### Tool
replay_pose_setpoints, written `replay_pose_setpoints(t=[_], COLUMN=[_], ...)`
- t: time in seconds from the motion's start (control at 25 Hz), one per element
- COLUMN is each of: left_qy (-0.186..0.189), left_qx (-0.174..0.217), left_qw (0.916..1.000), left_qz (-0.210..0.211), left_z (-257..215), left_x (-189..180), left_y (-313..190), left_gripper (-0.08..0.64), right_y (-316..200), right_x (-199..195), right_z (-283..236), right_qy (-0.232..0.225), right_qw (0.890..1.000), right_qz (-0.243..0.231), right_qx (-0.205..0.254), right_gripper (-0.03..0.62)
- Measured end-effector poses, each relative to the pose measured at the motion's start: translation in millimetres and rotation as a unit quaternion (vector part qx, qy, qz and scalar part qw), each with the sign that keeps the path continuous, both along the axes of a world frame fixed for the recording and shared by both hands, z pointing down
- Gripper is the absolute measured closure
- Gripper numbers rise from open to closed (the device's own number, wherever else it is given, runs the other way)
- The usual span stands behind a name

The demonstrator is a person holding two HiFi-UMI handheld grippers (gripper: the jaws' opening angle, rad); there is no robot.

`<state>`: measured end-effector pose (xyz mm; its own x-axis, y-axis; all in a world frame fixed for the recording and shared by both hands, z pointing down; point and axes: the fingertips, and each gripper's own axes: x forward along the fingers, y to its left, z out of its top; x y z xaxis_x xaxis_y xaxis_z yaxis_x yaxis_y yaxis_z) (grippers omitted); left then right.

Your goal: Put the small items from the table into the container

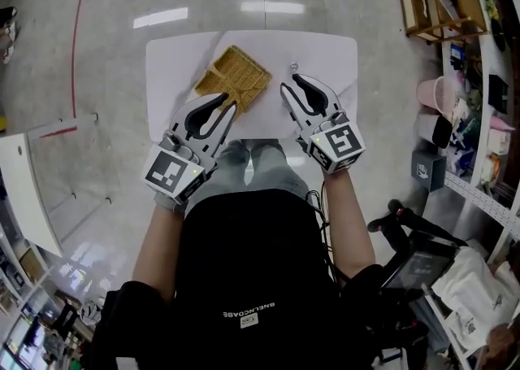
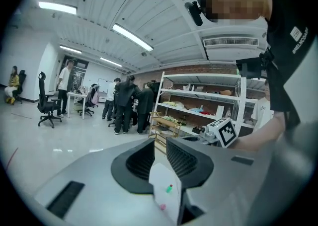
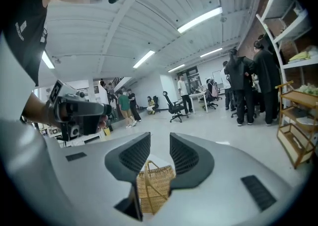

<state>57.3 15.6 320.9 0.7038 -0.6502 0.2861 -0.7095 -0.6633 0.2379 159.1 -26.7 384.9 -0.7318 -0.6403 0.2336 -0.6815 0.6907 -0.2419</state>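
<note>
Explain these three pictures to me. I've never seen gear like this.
A person holds two hand tools, a left gripper and a right gripper, each with two jaws. The head view comes from a camera on the person's head, looking steeply down. The other two views come from cameras riding on each gripper, looking along its jaws. On the white table lies a woven basket. The left gripper view also shows a small green piece and a pink piece on the table. Both grippers' jaws stand apart, and nothing is held.
</note>
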Motion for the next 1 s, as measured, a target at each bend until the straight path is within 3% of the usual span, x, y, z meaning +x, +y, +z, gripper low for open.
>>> replay_pose_setpoints(t=[0.48,0.72,1.0], left_qy=[-0.024,-0.031,-0.036], left_qx=[-0.036,-0.057,-0.083], left_qw=[0.9986,0.9968,0.9948], left_qz=[-0.029,-0.046,-0.046], left_z=[25.6,51.5,80.9], left_x=[11.9,5.9,6.7], left_y=[-9.6,-17.7,-19.5], left_gripper=[0.488,0.480,0.480], right_y=[-7.0,6.0,21.1], right_x=[27.3,28.1,34.0], right_z=[161.5,250.3,327.1], right_qy=[0.088,0.139,0.167], right_qw=[0.990,0.974,0.956], right_qz=[-0.029,-0.046,-0.048], right_qx=[-0.110,-0.171,-0.237], right_gripper=[0.425,0.410,0.396])
